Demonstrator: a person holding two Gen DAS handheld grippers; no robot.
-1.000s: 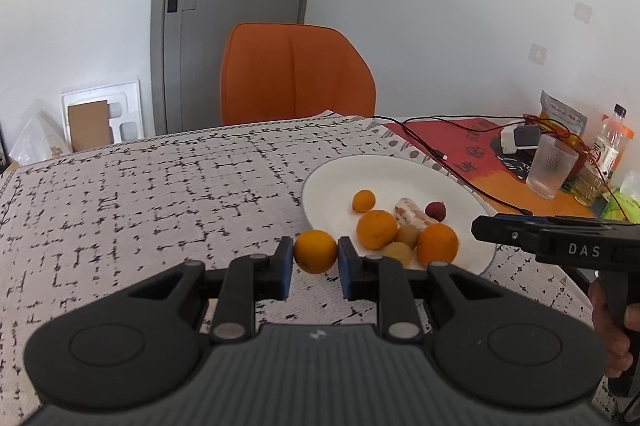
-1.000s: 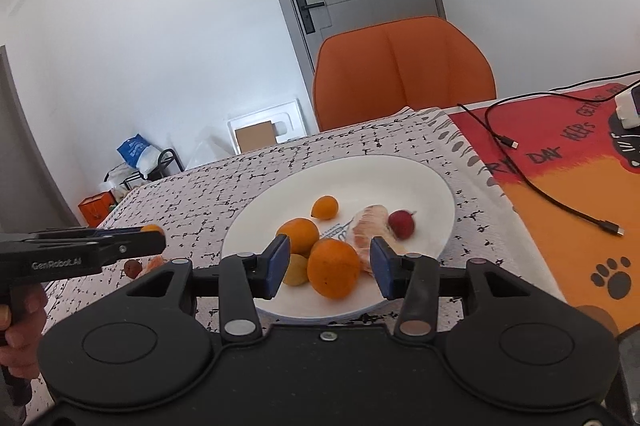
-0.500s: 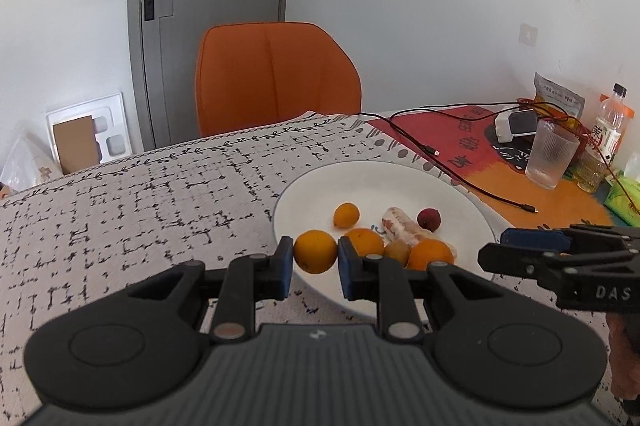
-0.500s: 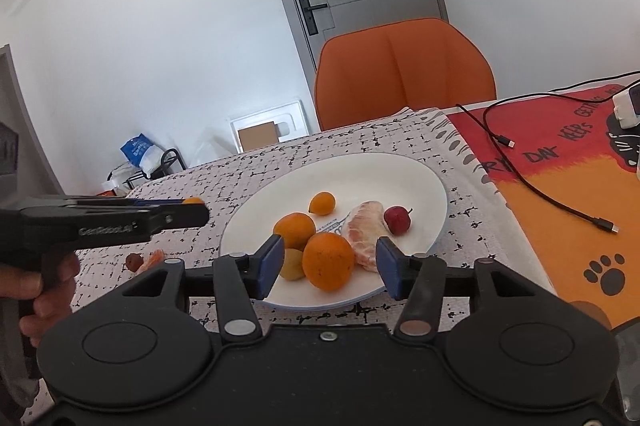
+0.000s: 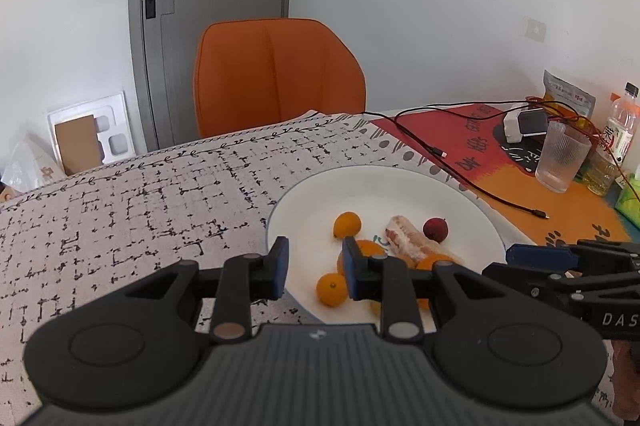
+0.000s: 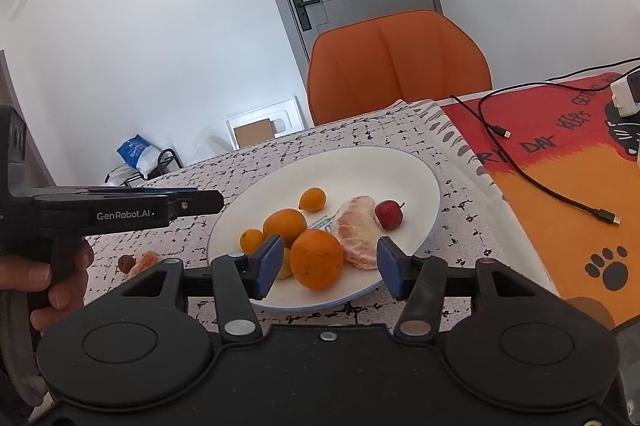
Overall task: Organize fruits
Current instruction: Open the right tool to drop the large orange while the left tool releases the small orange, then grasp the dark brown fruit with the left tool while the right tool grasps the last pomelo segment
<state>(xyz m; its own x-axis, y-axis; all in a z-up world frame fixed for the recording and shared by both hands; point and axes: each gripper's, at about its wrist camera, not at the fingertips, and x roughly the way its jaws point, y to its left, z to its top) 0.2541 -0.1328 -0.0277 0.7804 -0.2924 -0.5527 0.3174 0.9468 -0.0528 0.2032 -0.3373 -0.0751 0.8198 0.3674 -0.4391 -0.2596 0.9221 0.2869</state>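
A: Left gripper [image 5: 313, 273]?
B: Spread, holding nothing; small orange [image 5: 331, 289] sits below it, at the plate's [image 5: 472, 210] near-left rim.
A: Right gripper [image 6: 326, 266]?
B: Spread wide around the big orange [image 6: 316, 259], not touching.

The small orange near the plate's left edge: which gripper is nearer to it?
Left. The left gripper hangs open over the small orange on the white plate. The right gripper, also open, hangs at the plate's near rim, framing the big orange.
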